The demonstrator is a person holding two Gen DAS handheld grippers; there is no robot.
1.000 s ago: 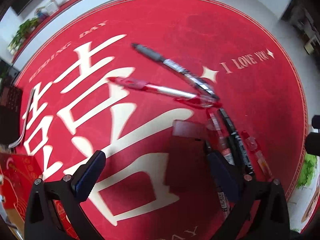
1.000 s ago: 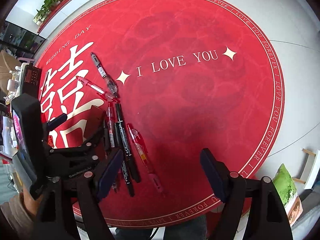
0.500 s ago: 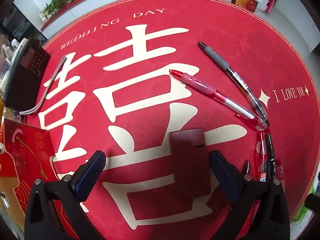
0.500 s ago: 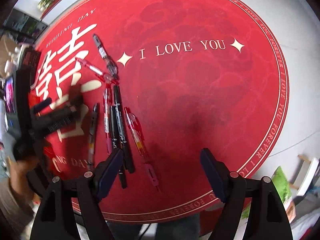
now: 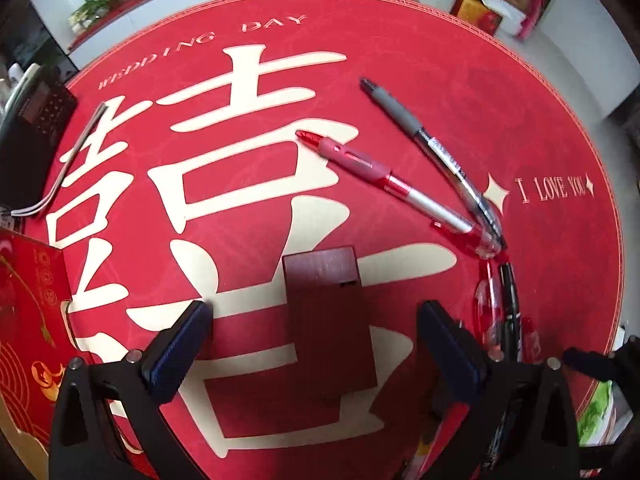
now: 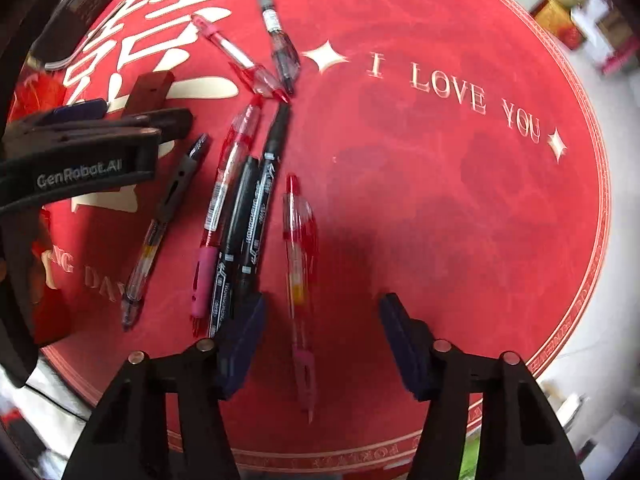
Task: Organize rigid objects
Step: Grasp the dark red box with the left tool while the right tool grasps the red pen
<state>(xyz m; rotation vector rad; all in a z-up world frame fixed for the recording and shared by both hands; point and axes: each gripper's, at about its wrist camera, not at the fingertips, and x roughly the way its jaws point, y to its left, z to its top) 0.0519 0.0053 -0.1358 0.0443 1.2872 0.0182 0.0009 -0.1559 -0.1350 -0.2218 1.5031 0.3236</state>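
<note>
Over a red round mat (image 6: pixel 460 208), my right gripper (image 6: pixel 324 340) points down with its jaws closing. A red pen (image 6: pixel 298 264) lies between its fingers, untouched by either pad. Left of it lie two black markers (image 6: pixel 260 200), a red pen with a pink grip (image 6: pixel 224 200) and a clear pen with a grey clip (image 6: pixel 168 216). My left gripper (image 5: pixel 316 344) stands open over a dark red box (image 5: pixel 324 320), with a gap on each side. Beyond the box lie a red pen (image 5: pixel 384 180) and a grey-grip pen (image 5: pixel 432 148), their far ends meeting.
A black device (image 5: pixel 32 120) with a silver strip (image 5: pixel 76 152) sits at the mat's left edge. A red gift box (image 5: pixel 28 320) stands by the left finger. The left gripper's body (image 6: pixel 80 148) shows in the right wrist view beside the pens. Boxes and bags stand beyond the mat.
My right gripper has dropped closer to the pens, rolled, and its jaws have narrowed around the lone red pen. My left gripper has rolled and shifted, so the dark red box now lies between its fingers.
</note>
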